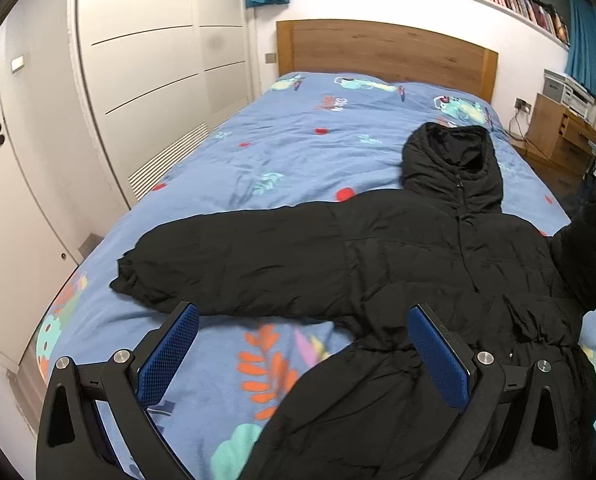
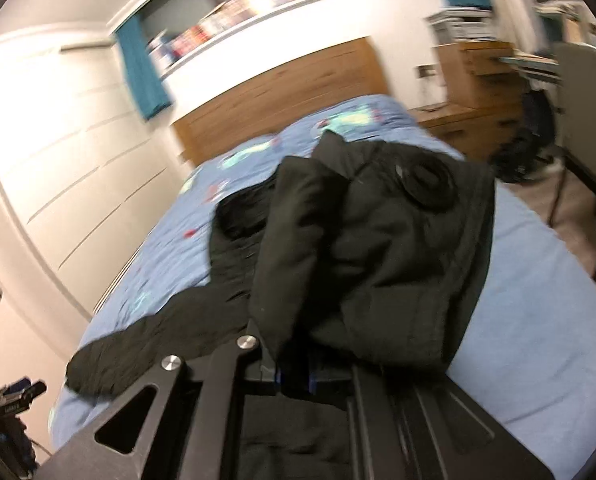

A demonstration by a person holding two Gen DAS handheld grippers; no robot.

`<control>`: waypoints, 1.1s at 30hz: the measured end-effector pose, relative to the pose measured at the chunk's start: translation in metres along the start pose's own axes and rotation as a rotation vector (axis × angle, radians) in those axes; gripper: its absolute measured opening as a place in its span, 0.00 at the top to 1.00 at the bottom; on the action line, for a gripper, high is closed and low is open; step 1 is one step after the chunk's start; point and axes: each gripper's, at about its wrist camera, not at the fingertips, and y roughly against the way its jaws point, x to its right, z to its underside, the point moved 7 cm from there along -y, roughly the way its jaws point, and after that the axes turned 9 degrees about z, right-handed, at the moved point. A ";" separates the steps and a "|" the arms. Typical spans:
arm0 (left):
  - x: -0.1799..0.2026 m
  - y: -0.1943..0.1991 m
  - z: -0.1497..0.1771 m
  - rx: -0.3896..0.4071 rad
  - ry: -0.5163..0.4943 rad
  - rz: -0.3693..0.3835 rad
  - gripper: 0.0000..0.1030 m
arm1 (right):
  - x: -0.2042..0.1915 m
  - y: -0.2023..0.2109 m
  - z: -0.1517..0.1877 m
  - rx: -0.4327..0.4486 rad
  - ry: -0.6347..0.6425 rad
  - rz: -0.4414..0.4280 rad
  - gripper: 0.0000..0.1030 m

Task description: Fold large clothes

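Risk of slippage: right gripper [image 2: 294, 376], jaws pinched on the raised sleeve [image 2: 377, 264] of the black puffer coat [image 1: 397, 264] spread on the bed [image 1: 282, 148], may lose the slick bulk mid-fold, while left gripper [image 1: 303, 354] hovers spread, empty.

The right gripper [image 2: 298, 364] sits at the bottom centre of the frame, its jaws closed on a bunched part of the black jacket [image 2: 377, 264]. The jacket fills the middle, over the blue bed cover [image 2: 537, 340]. A wooden headboard [image 2: 282, 100] stands above; the picture is blurred
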 end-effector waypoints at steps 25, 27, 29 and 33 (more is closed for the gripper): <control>-0.087 0.024 0.026 -0.009 0.105 -0.049 0.01 | -0.158 -0.095 0.165 -0.351 0.271 -0.009 0.60; -0.087 0.032 0.026 0.004 0.102 -0.051 0.01 | -0.163 -0.087 0.164 -0.343 0.274 -0.027 0.60; -0.088 0.040 0.026 0.016 0.104 -0.053 0.01 | -0.167 -0.074 0.159 -0.322 0.273 -0.046 0.60; -0.089 0.046 0.030 0.009 0.115 -0.045 0.01 | -0.163 -0.054 0.147 -0.286 0.261 -0.047 0.60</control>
